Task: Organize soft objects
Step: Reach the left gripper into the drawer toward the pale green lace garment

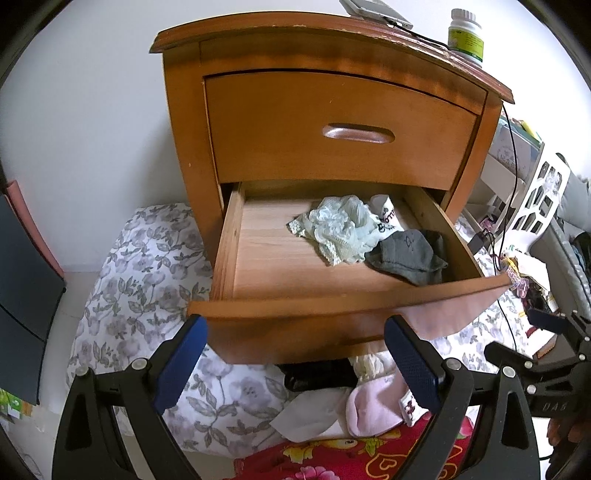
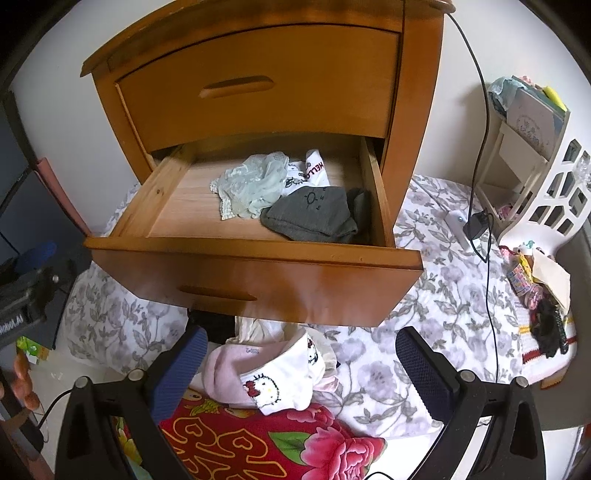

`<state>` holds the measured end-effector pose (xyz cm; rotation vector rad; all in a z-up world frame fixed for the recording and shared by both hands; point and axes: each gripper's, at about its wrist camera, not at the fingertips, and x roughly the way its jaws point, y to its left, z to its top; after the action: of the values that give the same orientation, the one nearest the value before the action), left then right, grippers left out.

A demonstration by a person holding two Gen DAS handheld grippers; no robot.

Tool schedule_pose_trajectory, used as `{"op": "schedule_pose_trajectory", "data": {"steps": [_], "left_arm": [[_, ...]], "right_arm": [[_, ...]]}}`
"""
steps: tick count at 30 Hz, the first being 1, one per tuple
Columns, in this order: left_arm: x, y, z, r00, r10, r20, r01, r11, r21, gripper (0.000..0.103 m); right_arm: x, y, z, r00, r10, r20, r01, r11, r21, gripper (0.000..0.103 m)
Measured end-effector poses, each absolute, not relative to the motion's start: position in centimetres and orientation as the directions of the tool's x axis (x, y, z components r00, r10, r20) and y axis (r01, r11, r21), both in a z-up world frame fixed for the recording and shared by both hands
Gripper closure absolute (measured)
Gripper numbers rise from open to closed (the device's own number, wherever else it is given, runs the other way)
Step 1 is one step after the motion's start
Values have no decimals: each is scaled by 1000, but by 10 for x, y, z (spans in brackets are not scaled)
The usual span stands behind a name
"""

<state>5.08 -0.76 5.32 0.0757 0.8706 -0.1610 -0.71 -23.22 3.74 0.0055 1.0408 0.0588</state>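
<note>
The lower drawer (image 1: 343, 306) (image 2: 255, 254) of a wooden nightstand stands pulled out. Inside lie a pale green lacy garment (image 1: 336, 229) (image 2: 251, 184), a white printed sock (image 1: 386, 218) (image 2: 314, 171) and grey socks (image 1: 406, 256) (image 2: 314, 218). On the floral bedding below the drawer sits a pile: a pink sock (image 1: 373, 406) (image 2: 225, 376), a white cat-print sock (image 2: 288, 376), cream cloth (image 1: 369, 363) (image 2: 262, 330) and a dark item (image 1: 317, 376) (image 2: 212, 325). My left gripper (image 1: 295, 365) is open in front of the drawer. My right gripper (image 2: 299, 373) is open around the pile, holding nothing.
A pill bottle (image 1: 466, 33) and a device with a cable sit on the nightstand top. A red flowered blanket (image 2: 258, 443) lies nearest. To the right stand a white basket (image 2: 561, 192), a small shelf, a charger (image 2: 478, 225) and clutter. A dark cabinet (image 1: 26, 288) is at left.
</note>
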Motion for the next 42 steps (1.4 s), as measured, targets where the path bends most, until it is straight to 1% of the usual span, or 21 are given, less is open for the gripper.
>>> {"op": "schedule_pose_trajectory", "data": {"steps": [7, 14, 19, 21, 25, 27, 28, 35, 37, 41, 42], "left_arm": [[74, -21, 61, 626, -110, -772, 202, 979, 24, 7], [113, -34, 70, 592, -132, -795, 244, 970, 20, 7], [145, -47, 77, 595, -102, -797, 250, 966, 63, 7], [160, -56, 75, 576, -106, -810, 266, 962, 64, 7], [186, -77, 60, 521, -100, -848, 293, 954, 67, 10], [198, -86, 44, 473, -92, -876, 297, 953, 60, 19], [205, -90, 34, 441, -93, -892, 297, 954, 48, 20], [232, -100, -6, 345, -69, -936, 251, 968, 21, 22], [238, -102, -14, 329, -60, -942, 238, 971, 21, 24], [247, -108, -28, 297, -59, -953, 217, 976, 8, 26], [249, -109, -30, 293, -60, -954, 210, 978, 3, 28]], "right_arm": [[0, -237, 29, 495, 60, -867, -44, 998, 44, 0], [5, -244, 19, 478, 71, -875, -39, 997, 60, 0], [8, -252, 12, 470, 69, -880, -21, 997, 68, 0], [10, -254, 10, 466, 70, -882, -17, 997, 70, 0], [12, -258, 5, 460, 74, -885, -13, 997, 76, 0], [14, -259, 3, 455, 75, -887, -9, 997, 79, 0], [14, -260, 2, 453, 76, -888, -9, 997, 81, 0], [19, -267, -8, 437, 80, -896, -2, 996, 88, 0], [20, -269, -10, 434, 84, -897, -1, 996, 92, 0], [22, -271, -13, 429, 90, -899, -2, 995, 98, 0], [23, -272, -15, 427, 89, -900, 0, 995, 99, 0]]}}
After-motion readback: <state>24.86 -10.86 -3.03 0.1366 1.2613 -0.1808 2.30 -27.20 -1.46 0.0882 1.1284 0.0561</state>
